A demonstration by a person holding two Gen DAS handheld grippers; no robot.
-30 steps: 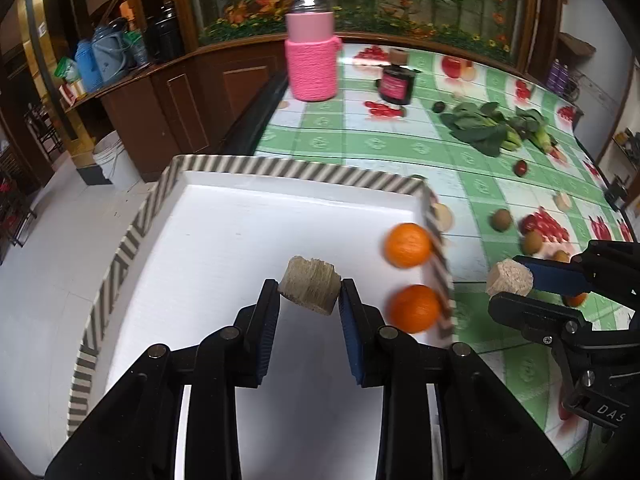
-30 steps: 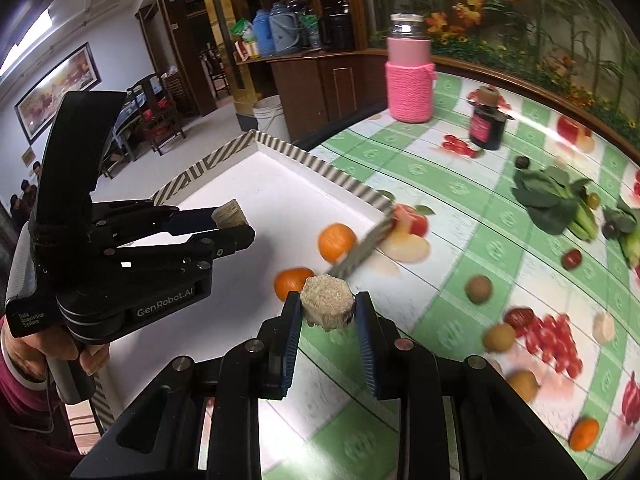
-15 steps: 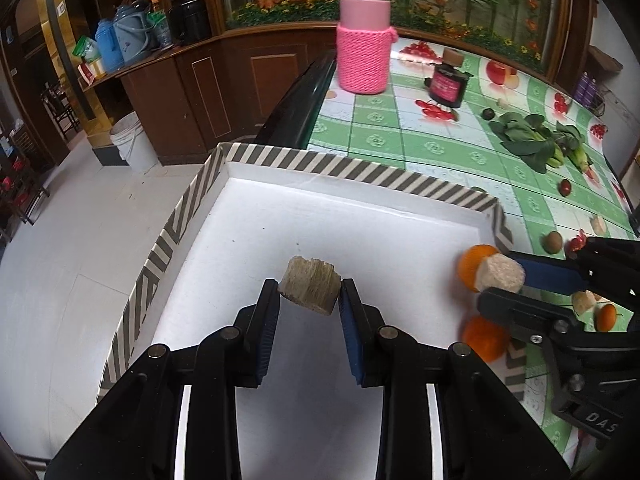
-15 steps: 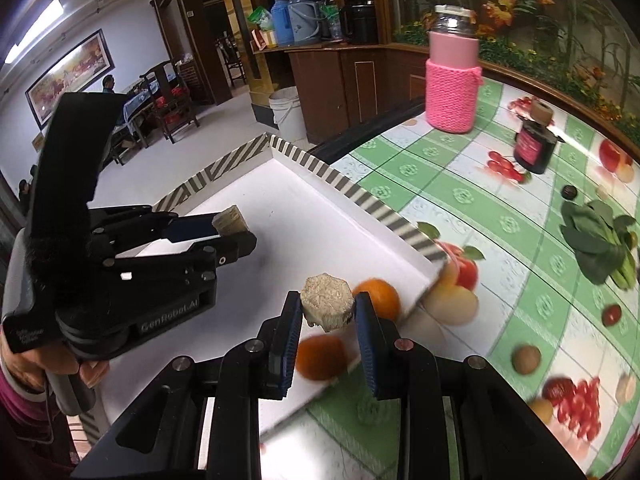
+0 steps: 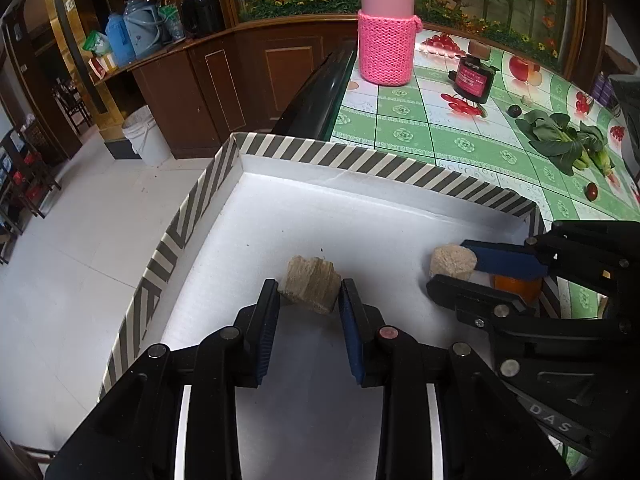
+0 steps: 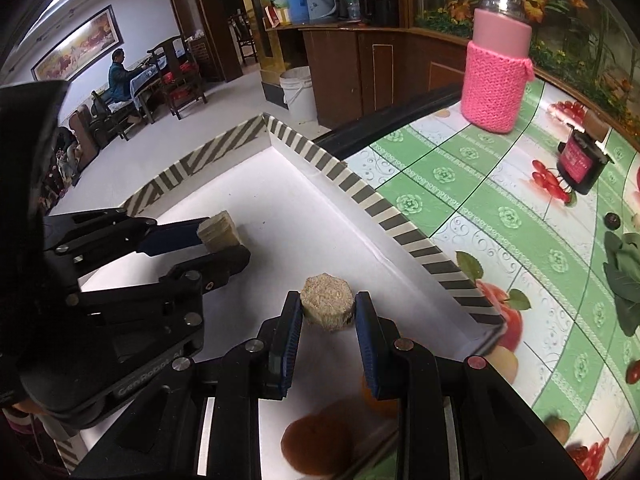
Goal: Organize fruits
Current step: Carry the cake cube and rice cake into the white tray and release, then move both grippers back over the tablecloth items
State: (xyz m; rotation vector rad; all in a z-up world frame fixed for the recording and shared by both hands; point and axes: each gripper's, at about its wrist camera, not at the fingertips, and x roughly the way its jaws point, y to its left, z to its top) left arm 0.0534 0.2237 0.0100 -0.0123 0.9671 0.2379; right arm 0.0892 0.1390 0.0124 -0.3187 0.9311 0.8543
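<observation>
My left gripper (image 5: 309, 292) is shut on a tan fibrous block (image 5: 310, 284) and holds it over the white tray (image 5: 360, 168) with the striped rim. My right gripper (image 6: 328, 312) is shut on a tan octagonal block (image 6: 328, 303), also over the tray (image 6: 344, 176). The right gripper shows in the left wrist view (image 5: 452, 270), to the right of the left one. The left gripper shows in the right wrist view (image 6: 224, 240). An orange (image 5: 514, 286) lies in the tray behind the right gripper. Two blurred oranges (image 6: 316, 444) lie under the right gripper.
The green tiled tablecloth (image 5: 440, 140) holds a pink knit-covered jar (image 5: 386, 40), a dark jar (image 5: 472, 76), leafy greens (image 5: 568, 140) and small fruits (image 5: 591, 190). The tray overhangs the table's left edge above the white floor (image 5: 80, 260).
Both grippers have moved left over the tray with their blocks. The right gripper has crossed the striped rim, and the oranges now lie under and behind it.
</observation>
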